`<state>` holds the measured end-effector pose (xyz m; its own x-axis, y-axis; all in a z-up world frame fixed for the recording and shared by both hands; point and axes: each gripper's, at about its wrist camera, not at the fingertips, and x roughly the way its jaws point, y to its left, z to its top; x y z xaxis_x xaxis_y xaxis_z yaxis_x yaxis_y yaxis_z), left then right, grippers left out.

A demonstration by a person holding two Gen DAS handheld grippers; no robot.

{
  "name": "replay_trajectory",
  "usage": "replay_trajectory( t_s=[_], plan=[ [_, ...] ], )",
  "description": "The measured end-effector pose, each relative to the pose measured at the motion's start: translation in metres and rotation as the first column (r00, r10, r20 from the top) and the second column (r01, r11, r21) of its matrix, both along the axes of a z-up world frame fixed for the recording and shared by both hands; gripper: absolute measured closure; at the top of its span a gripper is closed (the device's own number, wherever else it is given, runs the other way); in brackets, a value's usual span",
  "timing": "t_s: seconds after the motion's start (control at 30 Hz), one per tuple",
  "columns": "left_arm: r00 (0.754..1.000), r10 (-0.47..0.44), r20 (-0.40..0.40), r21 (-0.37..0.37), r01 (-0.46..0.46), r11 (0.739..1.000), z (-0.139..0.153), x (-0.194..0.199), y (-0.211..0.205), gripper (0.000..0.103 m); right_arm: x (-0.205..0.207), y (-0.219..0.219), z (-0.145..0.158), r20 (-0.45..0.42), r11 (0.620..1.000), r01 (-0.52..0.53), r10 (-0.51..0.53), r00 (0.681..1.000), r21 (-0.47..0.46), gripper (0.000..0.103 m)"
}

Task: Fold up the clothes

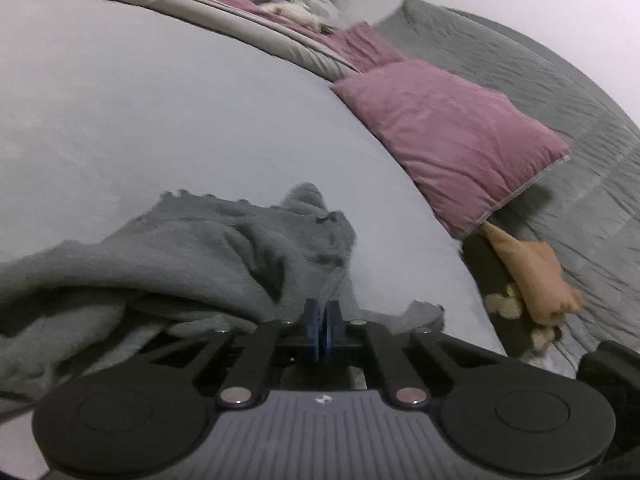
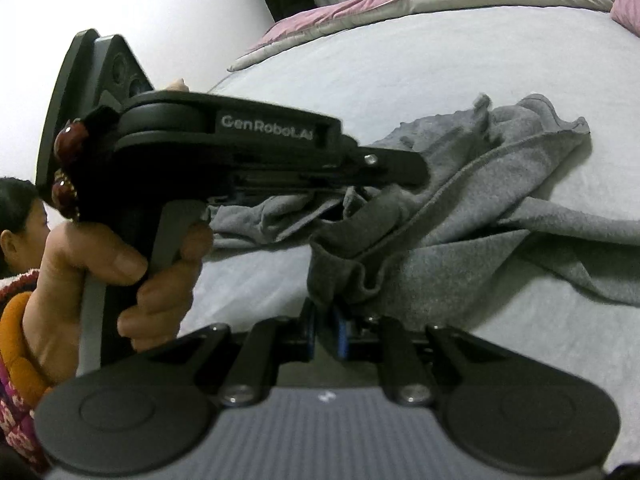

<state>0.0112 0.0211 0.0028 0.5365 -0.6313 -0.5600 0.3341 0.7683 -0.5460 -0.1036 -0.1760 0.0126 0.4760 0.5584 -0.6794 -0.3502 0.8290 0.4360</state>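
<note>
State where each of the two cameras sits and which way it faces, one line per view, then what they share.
Left wrist: sits on the left gripper, facing along its shut fingers over the grey garment toward a pink pillow; only the gripper shows.
Right wrist: sits on the right gripper, facing across the bed sheet; the left gripper and the hand holding it show.
Shared: the grey garment, the bed sheet.
</note>
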Motion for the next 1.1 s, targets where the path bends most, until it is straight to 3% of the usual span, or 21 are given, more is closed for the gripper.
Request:
replay_trajectory(
  t_s=[0.1, 0.17, 0.23, 0.5, 0.67, 0.93, 1.0, 1.03, 1.07, 1.1],
  plan=[
    [0.997, 0.062, 0.049, 0.033, -0.064, 0.997, 0.007, -0.009, 0.01, 0.102, 0.002, -0.003, 0.004, -0.003, 1.0, -0.008, 0.008, 1.0, 0.011, 0.085],
    [0.991, 0.106, 0.076, 0.053, -0.11, 0.993, 0.012, -0.016, 0.02, 0.102, 0.003, -0.006, 0.009, 0.01, 1.0, -0.017, 0.017, 1.0, 0.016, 0.07],
    [0.986, 0.145, 0.087, 0.073, -0.152, 0.986, 0.014, -0.02, 0.032, 0.102, 0.004, -0.011, 0.016, 0.034, 1.0, -0.014, 0.014, 0.999, 0.023, 0.06],
    [0.968, 0.235, 0.085, 0.141, -0.246, 0.959, 0.019, -0.043, 0.064, 0.102, 0.02, -0.036, 0.04, 0.103, 0.994, 0.096, -0.101, 0.99, 0.053, 0.055],
    [0.955, 0.275, 0.107, 0.166, -0.29, 0.942, 0.022, -0.066, 0.081, 0.103, 0.042, -0.036, 0.036, 0.09, 0.977, 0.215, -0.214, 0.973, -0.002, 0.05],
    [0.955, 0.294, 0.037, 0.102, -0.297, 0.949, 0.01, -0.076, 0.096, 0.102, 0.073, -0.035, 0.019, 0.055, 0.948, 0.313, -0.311, 0.949, -0.049, 0.047],
    [0.956, 0.293, 0.036, 0.085, -0.295, 0.952, 0.009, -0.073, 0.096, 0.097, 0.077, -0.032, 0.016, 0.051, 0.945, 0.322, -0.319, 0.946, -0.059, 0.046],
    [0.956, 0.292, 0.029, 0.077, -0.293, 0.953, 0.009, -0.071, 0.096, 0.085, 0.078, -0.031, 0.015, 0.047, 0.944, 0.324, -0.322, 0.946, -0.058, 0.046],
    [0.956, 0.293, 0.02, 0.069, -0.293, 0.954, 0.008, -0.068, 0.097, 0.066, 0.08, -0.029, 0.014, 0.043, 0.944, 0.326, -0.324, 0.945, -0.056, 0.046],
    [0.955, 0.295, 0.008, 0.066, -0.295, 0.953, 0.007, -0.065, 0.097, 0.058, 0.082, -0.028, 0.014, 0.04, 0.943, 0.328, -0.326, 0.945, -0.055, 0.045]
  ],
)
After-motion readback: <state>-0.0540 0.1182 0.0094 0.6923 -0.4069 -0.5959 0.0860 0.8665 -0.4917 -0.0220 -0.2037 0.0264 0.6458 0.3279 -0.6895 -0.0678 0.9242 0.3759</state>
